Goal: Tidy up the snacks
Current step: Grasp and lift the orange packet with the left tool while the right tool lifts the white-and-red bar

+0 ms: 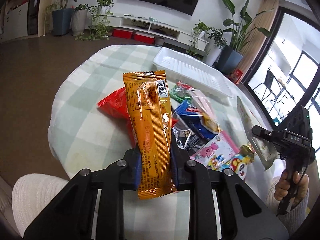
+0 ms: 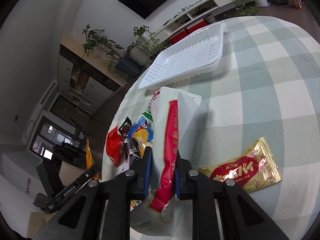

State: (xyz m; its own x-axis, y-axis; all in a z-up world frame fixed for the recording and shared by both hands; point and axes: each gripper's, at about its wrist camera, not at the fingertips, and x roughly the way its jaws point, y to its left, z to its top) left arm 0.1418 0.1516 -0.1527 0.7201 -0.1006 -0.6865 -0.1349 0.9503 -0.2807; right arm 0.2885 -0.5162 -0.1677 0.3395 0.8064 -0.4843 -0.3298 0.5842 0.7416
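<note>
Left gripper (image 1: 154, 166): fingers are pinching shut on the orange pack (image 1: 149, 120), gripping its lower third across the width; the pack is standing up clear of the tabletop (image 1: 84, 128).
Right gripper (image 2: 163, 172): fingers are clamping shut on the white-and-red pack (image 2: 170, 140), low on its body; the top end is sticking up and forward.
Tray (image 2: 180, 60): white, ribbed, sitting at the far side of the tabletop, nothing showing in it.
Pile: a red bag (image 1: 114, 104), a blue pack (image 1: 192, 120), a green pack (image 1: 180, 92) and a pink cartoon pack (image 1: 218, 150) are lying overlapped between the grippers and the tray.
Gold pack (image 2: 246, 170): lying flat alone, just beside the right gripper.
Handling, orange pack: looking light; glossy film likely slippery; holding straight, so the contents are probably stiff and crushable.
Handling, white-and-red pack: soft wrapper, creasing at the grip; likely light and floppy at the free end.
Where to hold: mid-body across the width is seeming safest; crimped end seals are giving thin purchase.
Step, judged: both packs are probably heading for the tray.
Risk: film slipping, or squeezing the contents too hard.
</note>
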